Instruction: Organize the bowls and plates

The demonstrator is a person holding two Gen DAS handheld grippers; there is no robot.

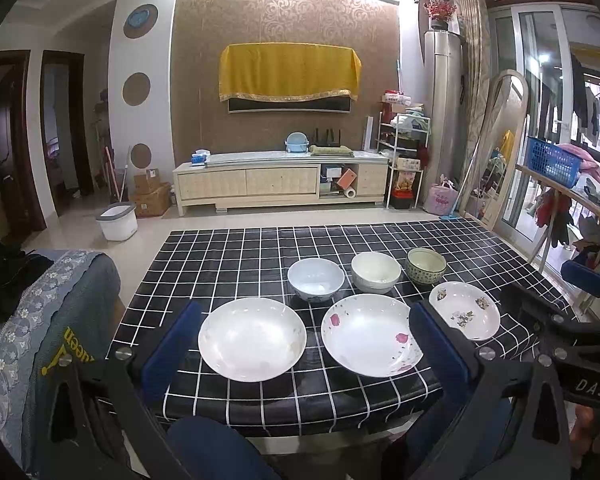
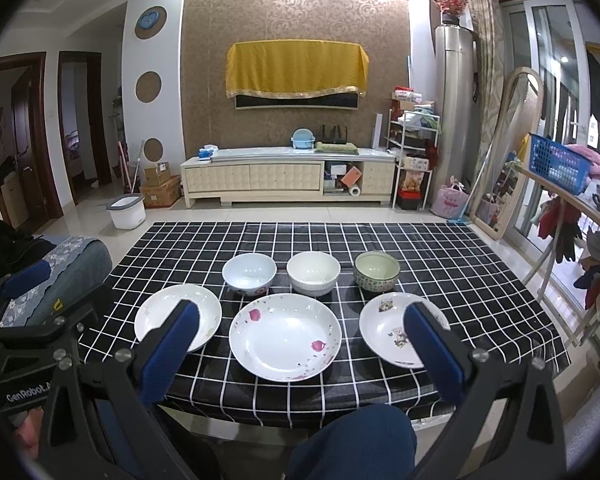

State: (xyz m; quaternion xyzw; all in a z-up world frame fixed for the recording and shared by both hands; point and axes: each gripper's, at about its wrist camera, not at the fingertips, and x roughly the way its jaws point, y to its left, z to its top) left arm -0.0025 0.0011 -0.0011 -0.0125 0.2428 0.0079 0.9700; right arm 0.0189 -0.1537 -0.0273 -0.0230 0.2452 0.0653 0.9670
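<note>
Left wrist view: three plates in a front row on the checked tablecloth (image 1: 236, 256), three bowls behind. Plain white plate (image 1: 252, 344) lies between the spread fingers of the left gripper (image 1: 306, 350), untouched. Right gripper (image 2: 300, 350) wide open, empty, rose plate (image 2: 285, 337) between its fingers
</note>
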